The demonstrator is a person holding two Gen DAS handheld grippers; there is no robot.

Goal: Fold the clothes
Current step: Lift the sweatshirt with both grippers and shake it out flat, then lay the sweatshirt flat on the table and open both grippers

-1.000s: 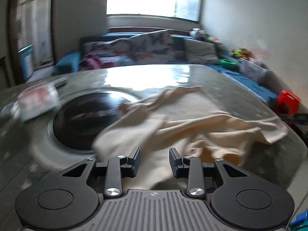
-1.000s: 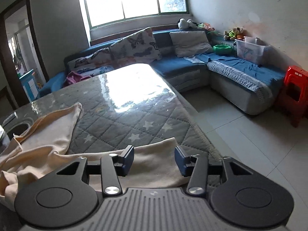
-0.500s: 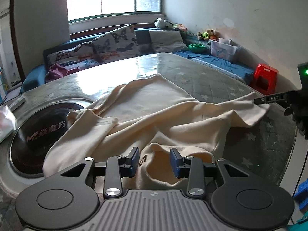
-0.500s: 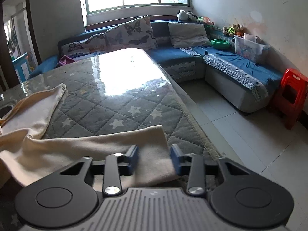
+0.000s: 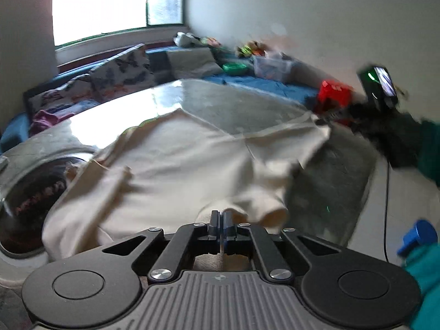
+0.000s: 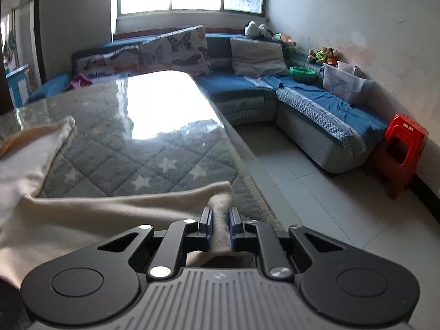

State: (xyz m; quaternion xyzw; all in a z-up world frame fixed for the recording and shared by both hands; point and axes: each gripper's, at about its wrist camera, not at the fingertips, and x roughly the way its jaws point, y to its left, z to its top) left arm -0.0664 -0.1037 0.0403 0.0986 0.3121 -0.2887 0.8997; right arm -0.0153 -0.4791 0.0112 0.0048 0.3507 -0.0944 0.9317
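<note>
A cream garment (image 5: pixel 178 165) lies spread and rumpled on the grey quilted table (image 5: pixel 247 104). My left gripper (image 5: pixel 221 220) is shut on the garment's near edge, with a fold of cloth bunched just past the fingers. My right gripper (image 6: pixel 220 220) is shut on another corner of the same garment (image 6: pixel 123 211) near the table's right edge, with cloth pinched between the pads. In the left wrist view the right gripper (image 5: pixel 330 115) shows blurred at the garment's far right corner, held by a hand.
A round dark cooktop (image 5: pixel 33 189) is set in the table at the left, partly under the garment. A blue sofa (image 6: pixel 316 101) with cushions runs behind and to the right. A red stool (image 6: pixel 401 151) stands on the tiled floor (image 6: pixel 316 192).
Both grippers have closed on the garment: they were open half a second ago. The left wrist view is now blurred by motion and the cloth has shifted.
</note>
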